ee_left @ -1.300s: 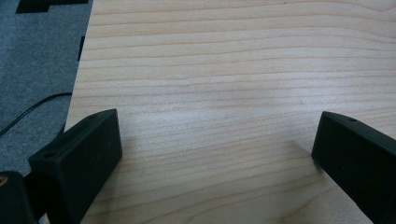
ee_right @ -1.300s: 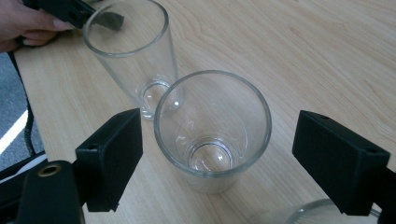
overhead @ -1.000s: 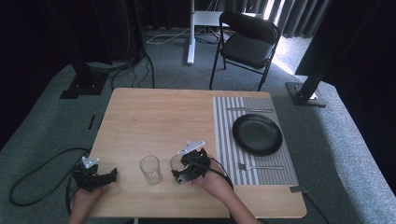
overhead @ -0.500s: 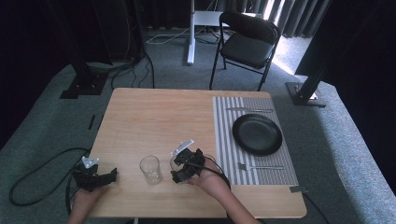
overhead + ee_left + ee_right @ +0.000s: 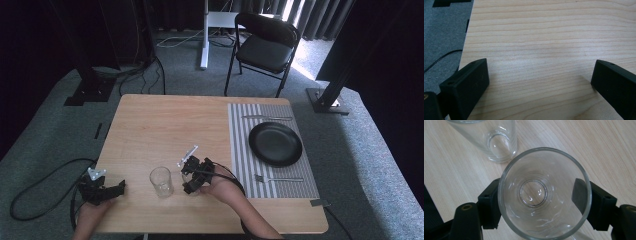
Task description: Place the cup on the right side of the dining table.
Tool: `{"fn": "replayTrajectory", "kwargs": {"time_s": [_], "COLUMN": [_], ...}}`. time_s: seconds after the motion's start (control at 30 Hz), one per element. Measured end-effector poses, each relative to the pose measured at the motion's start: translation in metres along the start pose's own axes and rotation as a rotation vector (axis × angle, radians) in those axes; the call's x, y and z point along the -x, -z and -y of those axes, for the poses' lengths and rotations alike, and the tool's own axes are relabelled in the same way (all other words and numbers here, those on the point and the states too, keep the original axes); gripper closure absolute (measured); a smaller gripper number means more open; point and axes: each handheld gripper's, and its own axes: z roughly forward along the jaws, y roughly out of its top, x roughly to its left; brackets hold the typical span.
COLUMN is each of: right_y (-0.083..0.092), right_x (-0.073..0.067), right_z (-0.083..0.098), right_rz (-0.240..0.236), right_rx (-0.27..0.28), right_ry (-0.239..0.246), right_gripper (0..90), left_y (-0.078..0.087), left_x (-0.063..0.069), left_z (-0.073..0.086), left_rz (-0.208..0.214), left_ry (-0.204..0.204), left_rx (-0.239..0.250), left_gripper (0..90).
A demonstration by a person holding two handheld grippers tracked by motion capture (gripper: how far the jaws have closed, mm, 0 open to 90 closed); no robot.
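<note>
The right gripper view looks straight down into a clear, round drinking glass (image 5: 544, 193) clamped between the right gripper (image 5: 544, 202)'s two black jaws, which have just been closing and now press on its wall at 9 and 3 o'clock. A second clear glass tumbler (image 5: 495, 141) stands just beyond it at 11 o'clock, apart from it. From the high view the held glass is hard to make out under the hand, perhaps because the right gripper (image 5: 192, 176) covers it; the second tumbler (image 5: 161, 181) stands just beside that gripper at its 9 o'clock.

The left gripper (image 5: 539, 80) has its jaws spread wide over bare wood with nothing between them; in the high view the left gripper (image 5: 100, 187) sits at the near left corner.

The light wooden table (image 5: 165, 130) carries a grey striped placemat (image 5: 242, 150) at 3 o'clock with a black round plate (image 5: 275, 143), a fork (image 5: 277, 178) near it and a knife (image 5: 267, 118) beyond. Grey carpet (image 5: 50, 130) surrounds it, and a black folding chair (image 5: 265, 45) stands at 12 o'clock.
</note>
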Motion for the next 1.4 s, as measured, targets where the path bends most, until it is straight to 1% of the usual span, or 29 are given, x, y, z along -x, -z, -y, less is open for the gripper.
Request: {"fn": "replayTrajectory", "kwargs": {"time_s": [0.03, 0.07, 0.1, 0.17, 0.23, 0.3, 0.33, 0.4, 0.43, 0.5, 0.67, 0.7, 0.87, 0.9, 1.07, 1.1, 1.13, 1.23, 1.3, 1.33, 1.4], "right_y": [0.000, 0.001, 0.001, 0.001, 0.001, 0.001, 0.001, 0.002, 0.003, 0.004, 0.006, 0.007, 0.009, 0.012, 0.015, 0.016, 0.017, 0.018, 0.019, 0.019, 0.020], "right_x": [0.000, 0.001, 0.000, 0.000, -0.001, 0.001, 0.002, 0.004, 0.004, 0.006, 0.008, 0.011, 0.013, 0.018, 0.023, 0.025, 0.028, 0.034, 0.036, 0.037, 0.039], "right_z": [0.000, 0.000, -0.001, -0.001, -0.002, -0.002, -0.002, -0.002, -0.002, -0.003, -0.006, -0.007, -0.008, -0.009, -0.009, -0.009, -0.009, -0.008, -0.008, -0.008, -0.008], "right_rz": [0.000, -0.013, -0.015, -0.014, -0.008, 0.003, 0.005, 0.009, 0.014, 0.022, 0.029, 0.027, 0.032, 0.034, 0.038, 0.038, 0.037, 0.040, 0.040, 0.045, 0.055], "right_rx": [0.000, 0.006, 0.006, 0.007, 0.008, 0.015, 0.013, 0.021, 0.016, 0.019, 0.020, 0.022, 0.030, 0.038, 0.044, 0.044, 0.053, 0.055, 0.051, 0.058, 0.051], "right_ry": [0.000, -0.004, 0.006, 0.006, 0.010, 0.000, 0.006, -0.007, 0.002, 0.003, 0.006, -0.002, -0.009, -0.015, -0.023, -0.031, -0.048, -0.063, -0.061, -0.071, -0.066], "right_gripper": [27.4, 28.0, 28.1, 28.1, 28.2, 28.2, 28.2, 28.3, 28.3, 28.3, 28.2, 28.3, 28.2, 28.2, 28.3, 28.2, 28.3, 28.2, 28.2, 28.3, 28.3], "left_y": [0.000, 0.000, 0.000, 0.000, 0.000, 0.000, 0.000, 0.000, 0.000, 0.000, 0.000, 0.000, 0.000, 0.000, 0.000, 0.000, 0.000, 0.000, 0.000, 0.000, 0.000], "left_x": [0.000, 0.000, 0.000, 0.000, 0.000, 0.000, 0.000, 0.000, 0.000, 0.000, 0.000, 0.000, 0.000, 0.000, 0.000, 0.000, 0.000, 0.000, 0.000, 0.000, 0.000], "left_z": [0.000, 0.000, 0.000, 0.000, 0.000, 0.000, 0.000, 0.000, 0.000, 0.000, 0.000, 0.000, 0.000, 0.000, 0.000, 0.000, 0.000, 0.000, 0.000, 0.000, 0.000], "left_rz": [0.000, 0.000, 0.000, 0.000, 0.000, -0.001, 0.000, -0.001, -0.001, -0.001, 0.000, 0.000, -0.001, -0.001, -0.001, -0.001, 0.000, -0.001, -0.001, -0.001, 0.000], "left_ry": [0.000, 0.000, 0.000, 0.000, -0.001, -0.002, 0.000, 0.000, 0.000, 0.000, 0.000, 0.000, 0.000, 0.000, 0.000, 0.000, 0.000, 0.000, 0.000, 0.000, 0.000], "left_rx": [0.000, 0.000, 0.000, 0.000, 0.000, 0.000, 0.000, 0.000, 0.000, 0.000, 0.000, 0.000, 0.000, 0.000, 0.000, 0.000, 0.000, 0.000, 0.000, 0.000, 0.000], "left_gripper": [1.9, 1.9, 1.9, 1.9, 1.9, 1.9, 1.9, 1.9, 2.0, 1.9, 2.0, 1.9, 1.9, 2.0, 1.9, 1.9, 2.0, 1.9, 2.0, 1.9, 1.9]}}
